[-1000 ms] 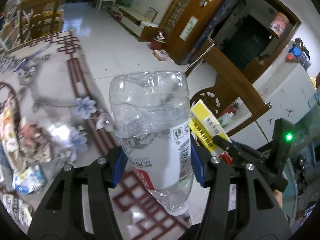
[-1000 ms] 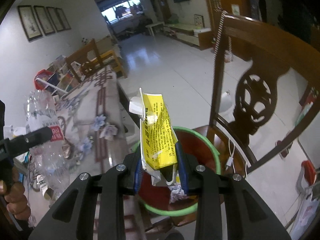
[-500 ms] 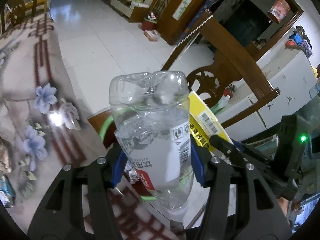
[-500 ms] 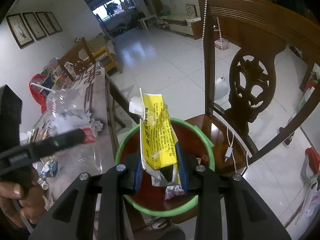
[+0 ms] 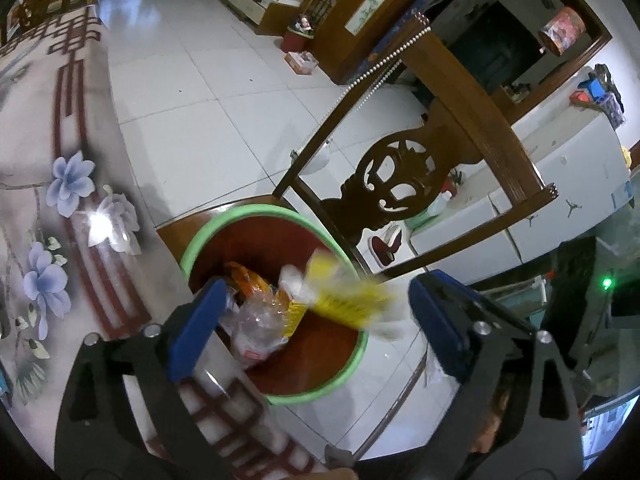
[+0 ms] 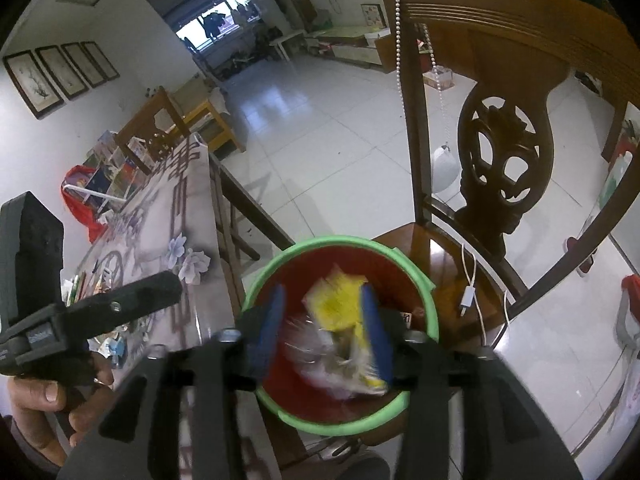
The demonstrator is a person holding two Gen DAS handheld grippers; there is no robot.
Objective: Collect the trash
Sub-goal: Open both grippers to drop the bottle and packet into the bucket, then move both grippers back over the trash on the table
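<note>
A red bin with a green rim (image 5: 256, 210) stands on a chair seat beside the table. My left gripper (image 5: 316, 312) hangs over it, jaws opening wide with nothing between them. The clear plastic bottle (image 5: 260, 328) lies in the bin next to an orange wrapper (image 5: 244, 280). In the right wrist view my right gripper (image 6: 322, 328) is above the same bin (image 6: 340, 240), its jaws opening. The yellow carton (image 6: 336, 304) is a blur dropping between the blue pads (image 6: 272, 328). That carton (image 5: 348, 300) also streaks across the left wrist view.
A carved wooden chair back (image 6: 500, 152) with a bead string (image 6: 400, 40) rises behind the bin. A white cable (image 6: 468, 292) lies on the seat. The table with a flowered cloth (image 5: 60, 200) borders the bin on the left, with more wrappers (image 6: 100, 280) on it.
Both grippers came down over the bin and their jaws opened. The bottle left the left gripper and now lies in the bin. The yellow carton is slipping out of the right one.
</note>
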